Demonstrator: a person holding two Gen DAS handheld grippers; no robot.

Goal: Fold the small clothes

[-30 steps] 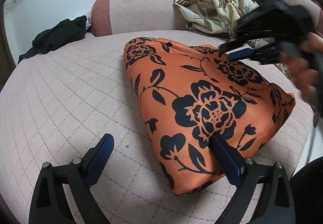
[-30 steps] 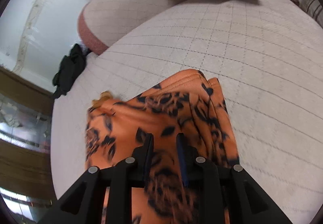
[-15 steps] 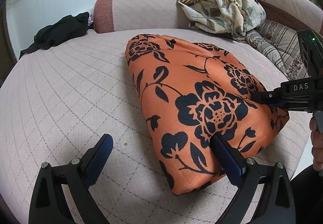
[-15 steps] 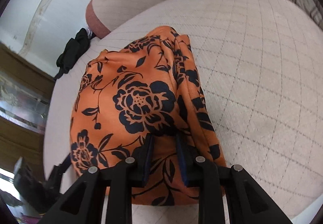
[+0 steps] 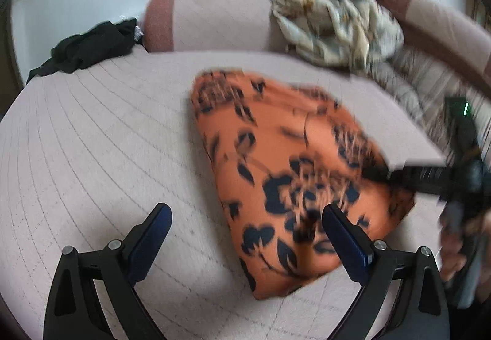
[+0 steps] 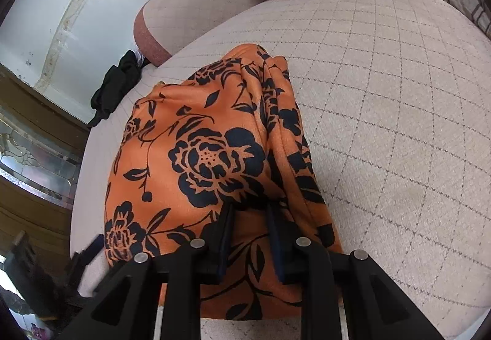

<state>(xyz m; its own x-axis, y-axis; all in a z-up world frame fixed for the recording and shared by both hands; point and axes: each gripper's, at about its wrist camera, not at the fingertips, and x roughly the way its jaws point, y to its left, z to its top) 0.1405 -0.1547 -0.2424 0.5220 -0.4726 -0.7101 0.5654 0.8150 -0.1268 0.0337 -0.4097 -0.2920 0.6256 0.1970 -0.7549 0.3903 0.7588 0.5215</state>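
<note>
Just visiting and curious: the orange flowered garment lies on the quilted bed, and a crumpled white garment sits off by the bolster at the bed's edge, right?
Not quite. The crumpled garment by the bolster is black, not white, as the left wrist view shows. The rest holds: the orange flowered garment lies on the quilted bed.

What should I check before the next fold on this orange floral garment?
1. Right claw shut on the orange garment: ok.
2. Left claw open, holding nothing: ok.
3. Garment lies on the quilted cushion: ok.
4. Black clothing and cream floral cloth lie apart from the garment: ok.
5. Folded edges lined up: cannot tell, left view blurred.
</note>
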